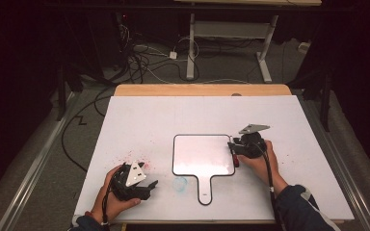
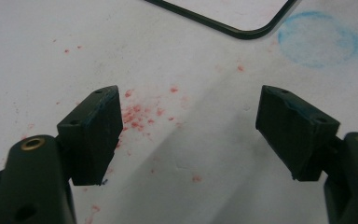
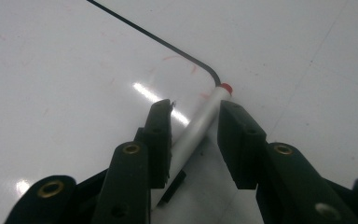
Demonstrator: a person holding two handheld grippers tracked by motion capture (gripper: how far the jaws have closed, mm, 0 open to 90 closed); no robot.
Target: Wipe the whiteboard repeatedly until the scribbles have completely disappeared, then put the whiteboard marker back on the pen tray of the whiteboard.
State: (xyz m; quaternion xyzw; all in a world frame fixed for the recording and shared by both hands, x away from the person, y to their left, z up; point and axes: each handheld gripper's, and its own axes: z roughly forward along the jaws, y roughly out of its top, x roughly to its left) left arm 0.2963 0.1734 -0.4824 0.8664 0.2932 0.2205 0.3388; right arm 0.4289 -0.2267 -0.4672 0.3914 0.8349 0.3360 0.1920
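A small whiteboard (image 1: 202, 155) with a black rim and a short handle lies flat on the white table (image 1: 139, 120). A silver marker (image 3: 200, 126) with a red end (image 3: 225, 87) lies slantwise at the board's right edge (image 1: 235, 160). My right gripper (image 3: 195, 106) straddles it: the barrel runs between the two jaws, which stand wider than it, with a gap along the right pad. In the high view this gripper (image 1: 233, 148) sits at the board's right side. My left gripper (image 1: 147, 187) rests near the table's front left, jaws wide apart (image 2: 189, 126) over bare table.
Red ink specks (image 2: 140, 114) dot the table under the left gripper, and a pale blue smudged ring (image 2: 318, 39) lies beside the board's lower left corner (image 2: 242, 32). Faint red traces mark the board (image 3: 182, 60). Cables and desk legs stand on the floor beyond the table.
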